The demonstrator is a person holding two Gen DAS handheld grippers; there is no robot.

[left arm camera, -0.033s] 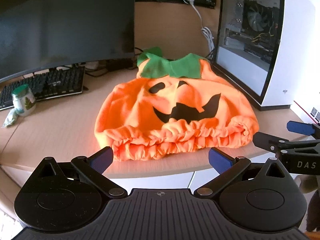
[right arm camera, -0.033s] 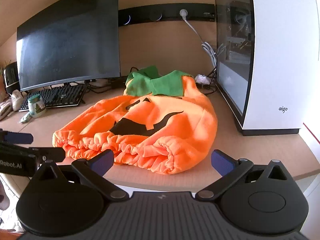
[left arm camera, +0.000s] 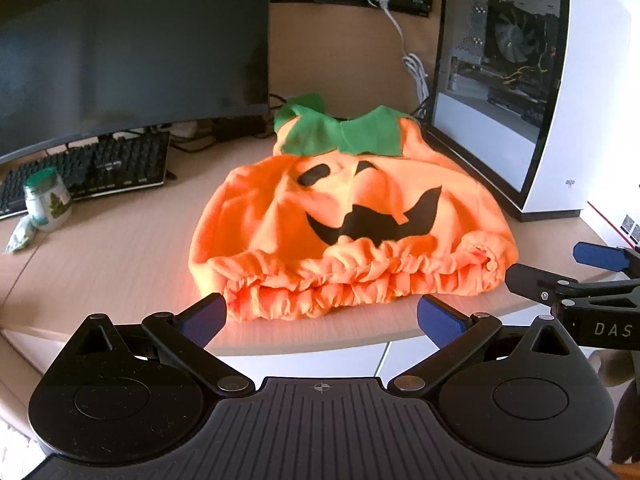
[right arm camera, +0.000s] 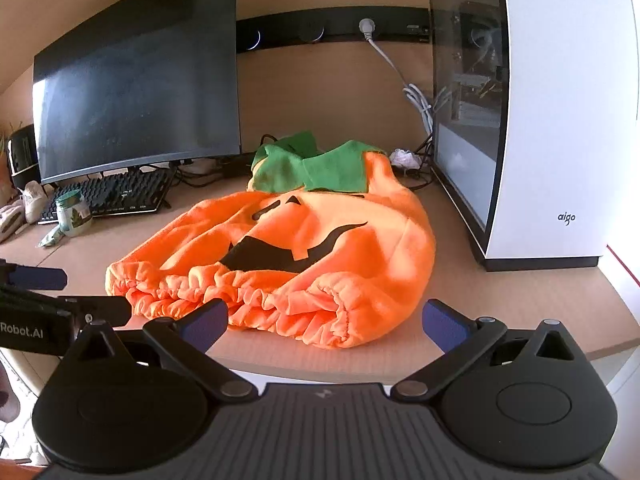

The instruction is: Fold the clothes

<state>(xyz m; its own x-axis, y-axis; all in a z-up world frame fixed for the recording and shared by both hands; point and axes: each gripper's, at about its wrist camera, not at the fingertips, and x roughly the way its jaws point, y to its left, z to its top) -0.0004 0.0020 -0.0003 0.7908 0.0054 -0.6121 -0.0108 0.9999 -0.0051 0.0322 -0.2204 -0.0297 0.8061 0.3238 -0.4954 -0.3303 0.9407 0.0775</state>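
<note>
The pumpkin costume (left arm camera: 352, 216) lies spread on the desk (left arm camera: 120, 256), face up, between the monitor (left arm camera: 128, 48) and the white PC case (left arm camera: 560, 92); its green collar (left arm camera: 340, 132) points to the wall and its gathered hem (left arm camera: 344, 280) lies near the desk's front edge; both tongs hang just short of that hem, off the edge, touching nothing. The left gripper (left arm camera: 320, 316) stands wide with nothing between its fingers; the right gripper (right arm camera: 324, 316) is likewise spread wide and empty. The cloth looks like thick fleece, so I judge it light, soft and limp, with no stiffness to carry a fold by itself; it should bunch and sag when lifted, and the puffy body may spring back; it is neither fragile nor slippery. The elastic hem is the surest hold, being thick and ruffled, one tong at the left corner (left arm camera: 224, 296) and the other at the rolled right corner (right arm camera: 340, 312); pinching both layers there should let the hem be carried up toward the collar.
</note>
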